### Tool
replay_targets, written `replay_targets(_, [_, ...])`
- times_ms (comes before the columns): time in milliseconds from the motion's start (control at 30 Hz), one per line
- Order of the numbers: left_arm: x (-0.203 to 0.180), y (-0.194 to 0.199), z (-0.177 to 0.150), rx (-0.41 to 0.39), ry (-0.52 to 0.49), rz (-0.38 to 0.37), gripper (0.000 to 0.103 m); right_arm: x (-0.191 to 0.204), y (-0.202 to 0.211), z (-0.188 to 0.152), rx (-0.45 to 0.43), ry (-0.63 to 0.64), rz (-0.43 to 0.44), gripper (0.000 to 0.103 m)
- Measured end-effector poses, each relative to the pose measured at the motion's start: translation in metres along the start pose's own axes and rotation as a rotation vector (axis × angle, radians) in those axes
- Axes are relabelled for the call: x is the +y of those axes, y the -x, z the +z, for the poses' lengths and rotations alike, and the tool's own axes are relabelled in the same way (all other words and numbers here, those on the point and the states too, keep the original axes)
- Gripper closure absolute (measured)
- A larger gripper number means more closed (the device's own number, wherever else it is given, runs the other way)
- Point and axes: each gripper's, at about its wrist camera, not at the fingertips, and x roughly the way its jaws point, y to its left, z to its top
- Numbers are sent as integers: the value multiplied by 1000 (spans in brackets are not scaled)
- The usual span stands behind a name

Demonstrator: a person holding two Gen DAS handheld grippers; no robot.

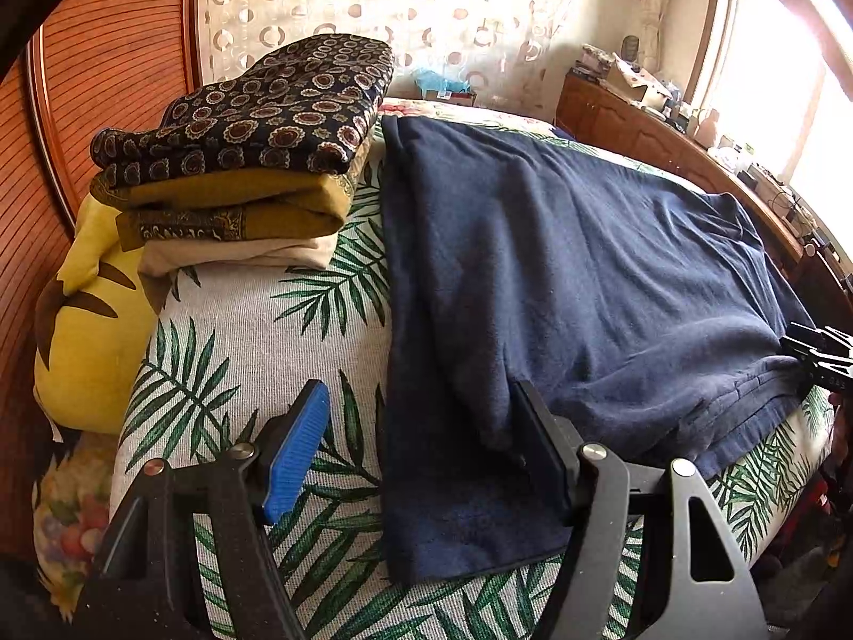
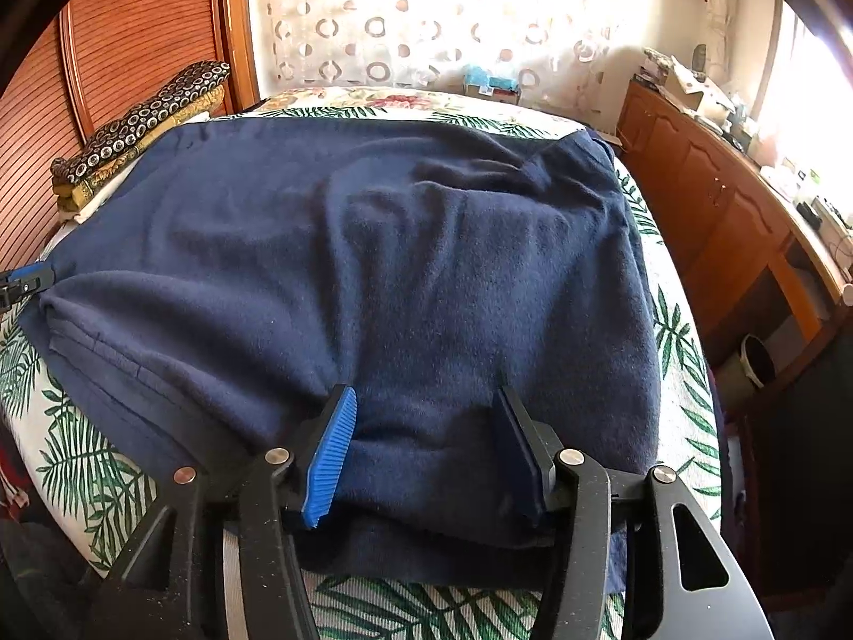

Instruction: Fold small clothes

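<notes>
A navy fleece garment (image 1: 560, 266) (image 2: 373, 245) lies spread on the palm-leaf bed cover (image 1: 240, 330), with a folded layer along its near edge. My left gripper (image 1: 421, 392) stands open over the garment's near left corner. Its blue-padded finger (image 1: 298, 448) is over the bed cover and its other finger rests on the cloth. My right gripper (image 2: 425, 393) is open over the near right edge, with a bulge of navy cloth lying between its fingers. Each gripper also shows at the edge of the other's view, the right gripper (image 1: 821, 357) and the left gripper (image 2: 21, 280).
A stack of folded clothes (image 1: 240, 160) (image 2: 138, 128) sits at the far left of the bed, beside a yellow pillow (image 1: 85, 320). A wooden headboard (image 1: 106, 80) rises behind them. A cluttered wooden cabinet (image 2: 719, 202) runs along the right, with a bin (image 2: 757, 368) below it.
</notes>
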Motion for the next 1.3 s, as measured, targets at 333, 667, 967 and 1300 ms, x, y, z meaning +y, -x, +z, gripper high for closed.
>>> replay_targets(333, [-3,0,0,7,-2,-8,33,-10,-2,-1,0,-25,-7,36])
replay_targets(667, [-7,1,1,8,9,-77,33,-21,-1,-9,-37,11,32,31])
replay_targets(967, [-13,-5,12,41,1,-132,79,-26,-2,-15,-71,38,57,28])
replay_targets(1300, [-55,21,46,-71,-80,-236,92,-33,2,-12,-73,19,76,28])
